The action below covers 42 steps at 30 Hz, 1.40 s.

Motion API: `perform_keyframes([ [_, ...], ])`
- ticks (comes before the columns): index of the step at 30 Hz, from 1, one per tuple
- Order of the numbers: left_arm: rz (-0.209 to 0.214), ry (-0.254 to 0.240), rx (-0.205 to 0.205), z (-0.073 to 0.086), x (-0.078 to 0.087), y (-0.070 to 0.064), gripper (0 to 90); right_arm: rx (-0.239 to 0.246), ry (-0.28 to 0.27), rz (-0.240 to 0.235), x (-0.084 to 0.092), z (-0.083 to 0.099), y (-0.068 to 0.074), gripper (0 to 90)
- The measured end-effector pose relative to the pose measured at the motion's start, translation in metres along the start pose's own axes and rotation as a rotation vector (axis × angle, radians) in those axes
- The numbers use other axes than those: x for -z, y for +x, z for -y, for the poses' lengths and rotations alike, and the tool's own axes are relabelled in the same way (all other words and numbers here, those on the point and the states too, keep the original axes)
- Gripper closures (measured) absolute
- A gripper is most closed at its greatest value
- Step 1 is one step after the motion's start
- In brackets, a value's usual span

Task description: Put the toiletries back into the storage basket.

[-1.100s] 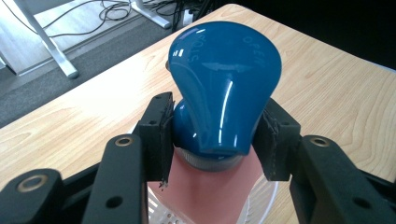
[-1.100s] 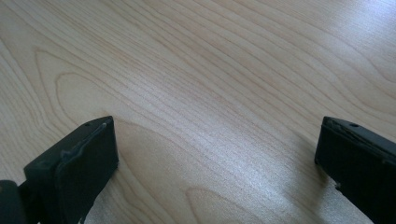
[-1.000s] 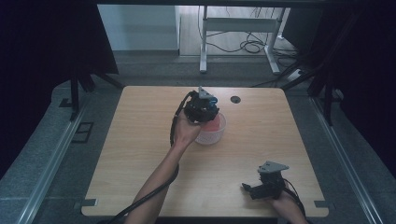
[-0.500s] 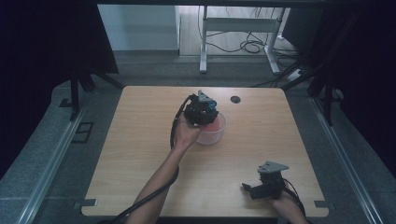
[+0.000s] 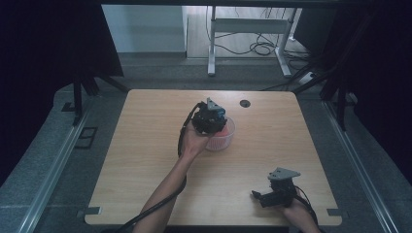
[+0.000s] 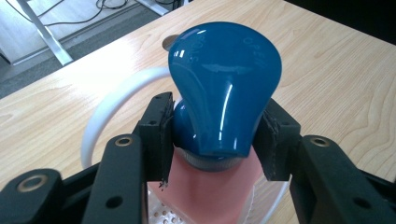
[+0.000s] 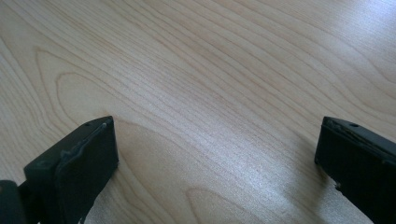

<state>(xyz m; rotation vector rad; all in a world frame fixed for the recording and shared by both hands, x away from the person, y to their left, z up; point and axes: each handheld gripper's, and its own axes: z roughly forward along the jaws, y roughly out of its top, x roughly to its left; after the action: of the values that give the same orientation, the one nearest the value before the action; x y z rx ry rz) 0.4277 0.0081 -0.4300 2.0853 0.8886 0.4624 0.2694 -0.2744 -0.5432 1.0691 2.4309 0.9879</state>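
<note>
High view: the left gripper (image 5: 210,116) sat over a clear container (image 5: 224,141) at the centre of the wooden table (image 5: 145,160); the right gripper (image 5: 272,194) rested near the front right edge.

Left gripper view: both pads clamped the container's blue knob (image 6: 224,88).

Right gripper view: jaws stood wide above bare wood.

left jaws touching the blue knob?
Touching. The left gripper view shows it: both pads of the left gripper press against the sides of the blue knob, with no gap on either side.
</note>
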Motion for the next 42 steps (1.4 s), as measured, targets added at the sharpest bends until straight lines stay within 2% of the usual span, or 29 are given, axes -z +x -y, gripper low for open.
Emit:
perform_keyframes([
  [9,-0.005,0.007,0.000,0.008,-0.005,-0.001,52.8,0.001,0.000,0.000,0.000,0.000,0.000,0.0],
  [21,-0.002,-0.029,0.015,0.017,-0.001,0.001,52.4,0.002,0.000,0.000,0.000,0.000,0.000,0.0],
  [27,0.001,-0.024,0.015,0.019,0.000,0.003,51.1,0.000,0.000,-0.001,0.000,0.000,0.000,0.0],
  [34,-0.013,-0.011,0.019,0.018,-0.001,0.003,47.7,0.001,0.000,0.000,0.000,0.000,0.000,0.0],
  [42,-0.021,-0.011,0.018,0.016,0.001,0.002,37.3,0.000,-0.001,0.000,0.000,0.000,0.000,0.0],
])
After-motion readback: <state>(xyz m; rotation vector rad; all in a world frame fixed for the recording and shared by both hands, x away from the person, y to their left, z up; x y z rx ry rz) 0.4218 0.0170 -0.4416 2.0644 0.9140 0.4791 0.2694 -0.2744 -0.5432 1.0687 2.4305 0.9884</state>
